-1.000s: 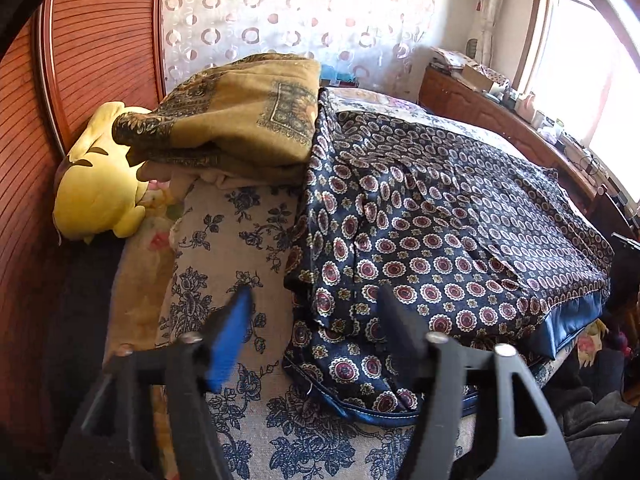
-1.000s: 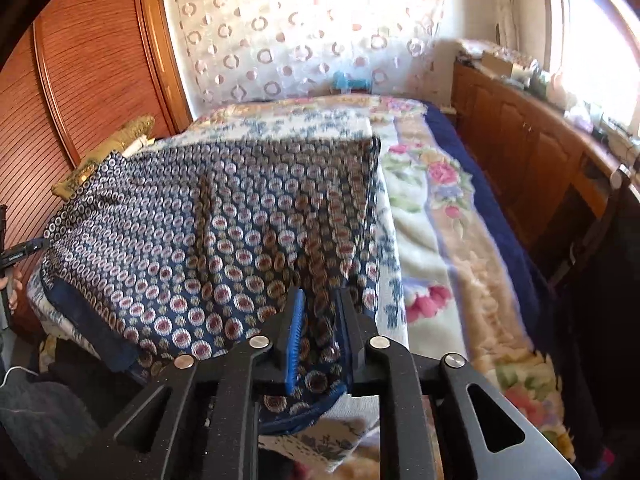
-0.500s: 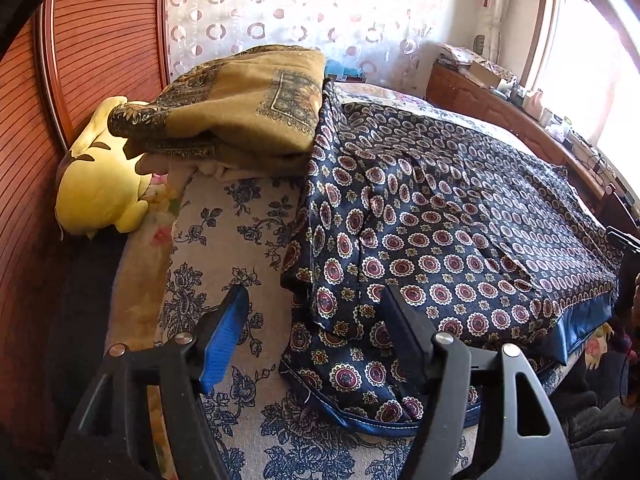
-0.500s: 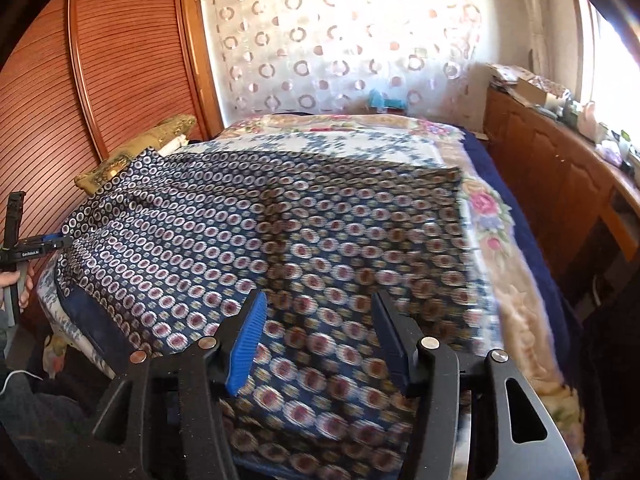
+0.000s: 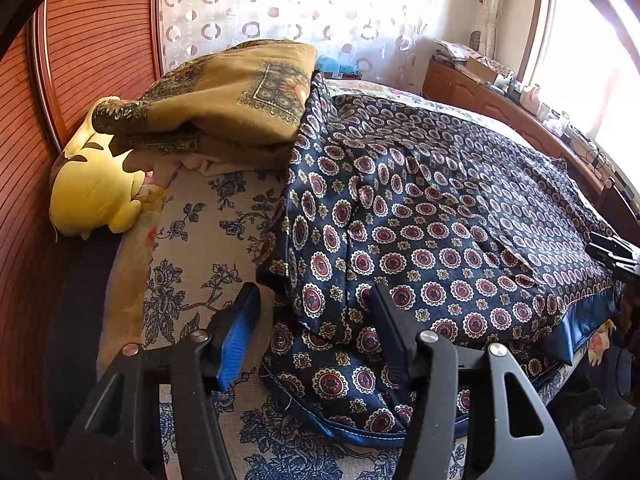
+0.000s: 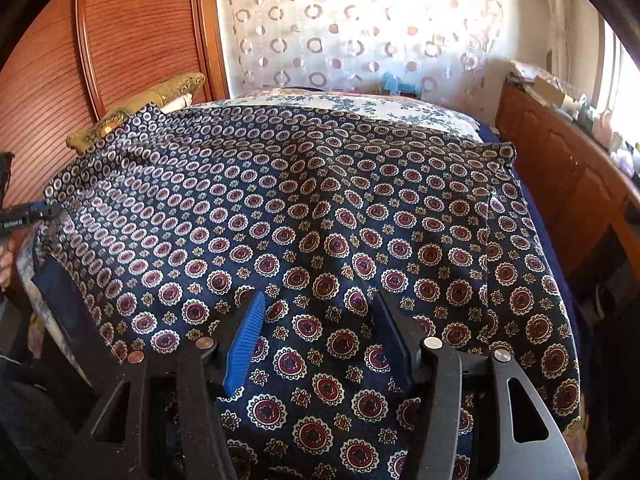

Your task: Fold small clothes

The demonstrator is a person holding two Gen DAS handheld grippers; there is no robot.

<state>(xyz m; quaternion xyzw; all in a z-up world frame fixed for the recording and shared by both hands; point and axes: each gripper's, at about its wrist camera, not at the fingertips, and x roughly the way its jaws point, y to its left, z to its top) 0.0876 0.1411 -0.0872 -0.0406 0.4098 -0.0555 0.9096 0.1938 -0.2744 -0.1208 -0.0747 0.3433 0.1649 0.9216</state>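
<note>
Currently the patterned navy garment (image 6: 320, 216) lies spread flat on the bed (image 5: 192, 248) for folding, left gripper (image 5: 312, 320) jaws apart but just closing around its 6 o'clock corner, right gripper (image 6: 316, 324) just opened, hovering empty above the cloth.

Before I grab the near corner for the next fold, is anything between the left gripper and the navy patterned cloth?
Nothing visible. The left gripper has its jaws apart, just closed a little, with the near corner of the cloth lying between them, not yet pinched. The brown blanket and yellow plush sit farther back, off that path.
</note>
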